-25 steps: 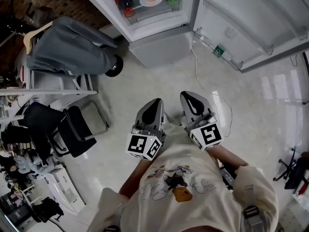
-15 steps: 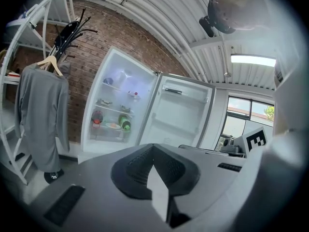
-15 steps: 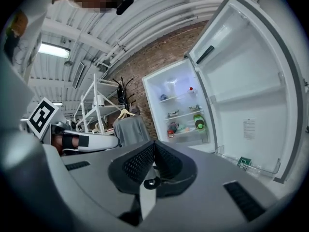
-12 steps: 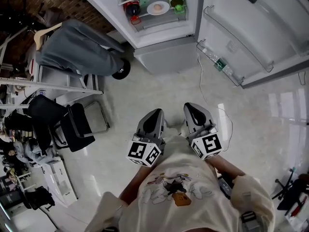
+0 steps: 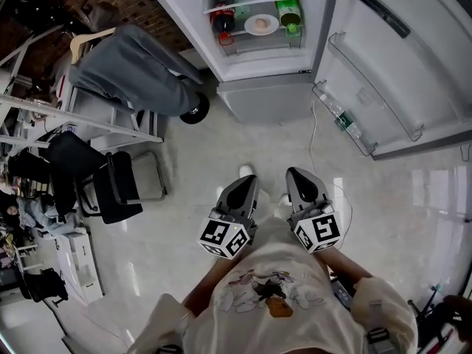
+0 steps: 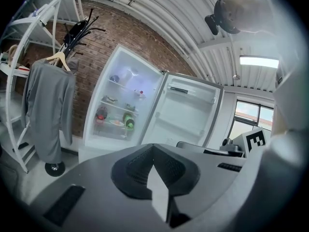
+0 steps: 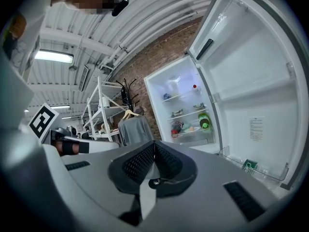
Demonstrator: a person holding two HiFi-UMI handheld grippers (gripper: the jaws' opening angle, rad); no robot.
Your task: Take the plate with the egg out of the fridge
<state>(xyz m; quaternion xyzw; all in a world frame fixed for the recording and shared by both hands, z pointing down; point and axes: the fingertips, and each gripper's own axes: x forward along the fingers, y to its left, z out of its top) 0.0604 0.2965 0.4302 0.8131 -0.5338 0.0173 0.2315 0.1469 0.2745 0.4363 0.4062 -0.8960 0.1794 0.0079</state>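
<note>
Holding nothing: left tongs (image 5: 244, 182) and right tongs (image 5: 298, 175), both shut tight, side by side over the floor (image 5: 184, 227). Beyond: fridge (image 5: 269, 98), door (image 5: 391, 72) open. Shelf inside: plate (image 5: 251, 26) with egg (image 5: 262, 23), untouched. Remaining: approach, grasp, removal.
</note>
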